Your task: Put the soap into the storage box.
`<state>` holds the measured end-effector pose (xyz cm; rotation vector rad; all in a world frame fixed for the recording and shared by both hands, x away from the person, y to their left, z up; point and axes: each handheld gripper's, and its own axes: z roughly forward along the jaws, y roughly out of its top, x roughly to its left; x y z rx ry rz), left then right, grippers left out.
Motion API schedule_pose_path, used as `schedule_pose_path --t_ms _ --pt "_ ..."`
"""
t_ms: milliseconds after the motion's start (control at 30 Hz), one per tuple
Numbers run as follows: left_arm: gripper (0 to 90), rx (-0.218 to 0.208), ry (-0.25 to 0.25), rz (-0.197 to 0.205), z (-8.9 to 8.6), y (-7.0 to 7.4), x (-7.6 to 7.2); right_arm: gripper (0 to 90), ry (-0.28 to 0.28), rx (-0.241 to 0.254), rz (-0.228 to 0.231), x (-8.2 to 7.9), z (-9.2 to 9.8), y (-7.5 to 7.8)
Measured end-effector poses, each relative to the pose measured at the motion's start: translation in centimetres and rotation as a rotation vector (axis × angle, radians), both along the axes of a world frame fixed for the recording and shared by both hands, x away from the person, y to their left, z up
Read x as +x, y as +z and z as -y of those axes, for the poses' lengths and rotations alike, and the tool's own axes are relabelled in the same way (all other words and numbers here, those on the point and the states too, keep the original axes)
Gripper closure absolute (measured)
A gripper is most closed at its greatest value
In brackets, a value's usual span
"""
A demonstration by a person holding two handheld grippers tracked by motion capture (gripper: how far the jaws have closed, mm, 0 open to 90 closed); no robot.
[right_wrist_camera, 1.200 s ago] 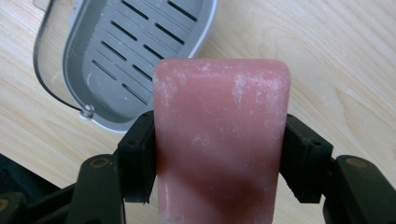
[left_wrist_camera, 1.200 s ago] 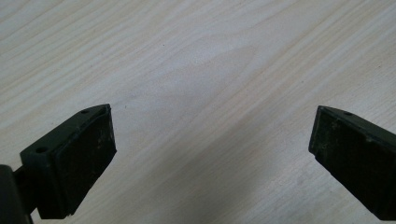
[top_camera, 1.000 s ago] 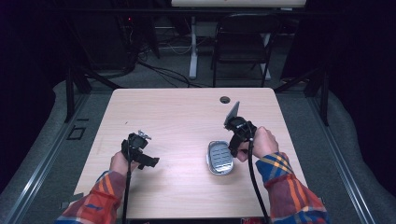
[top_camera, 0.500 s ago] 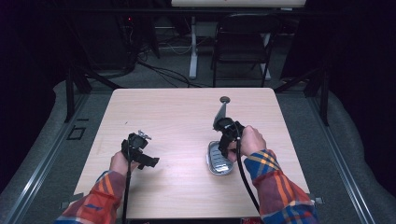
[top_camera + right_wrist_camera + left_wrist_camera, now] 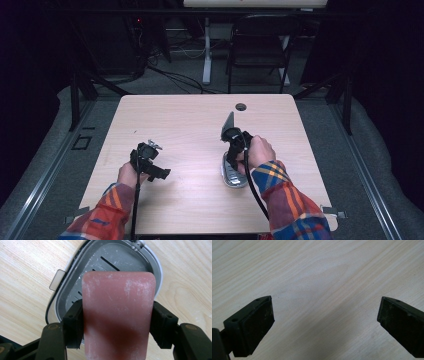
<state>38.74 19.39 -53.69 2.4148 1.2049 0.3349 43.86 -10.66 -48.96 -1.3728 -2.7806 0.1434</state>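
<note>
The right gripper clamps a pink, rounded-corner soap bar, its matte face dusted white, between black pads. Behind it, toward 12 o'clock, lies a grey oval soap dish with drain slots on the pale wood-grain table. The left gripper stands wide open over bare wood, holding nothing.

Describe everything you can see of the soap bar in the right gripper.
The soap bar is a dusty-pink rounded rectangular block, matte with whitish powdery smears. The right gripper clamps its two long sides between black pads. It hangs above the open grey soap dish, over its slotted tray; whether it touches the dish cannot be told.
</note>
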Motion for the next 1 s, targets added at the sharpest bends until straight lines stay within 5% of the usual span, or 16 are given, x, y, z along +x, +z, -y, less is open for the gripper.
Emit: schedule_pose_path --t_ms 300,667,700,833,1000 --pt "0.8 -0.001 -0.002 -0.002 0.0 0.0 0.0 37.0 -0.038 -0.028 -0.01 0.3 -0.5 -0.6" --pt "0.8 0.0 -0.003 -0.005 0.0 0.0 0.0 36.0 -0.103 0.058 0.026 -0.1 -0.1 -0.7" --pt "0.9 0.0 -0.003 -0.005 0.0 0.0 0.0 36.0 -0.068 0.028 0.001 0.1 0.0 -0.3" --pt "0.9 0.0 -0.004 -0.005 0.0 0.0 0.0 38.0 -0.105 0.079 0.027 -0.3 0.4 -0.2" --pt "0.9 0.001 -0.003 -0.006 0.0 0.0 0.0 42.4 -0.072 0.075 0.019 -0.5 0.9 0.6"
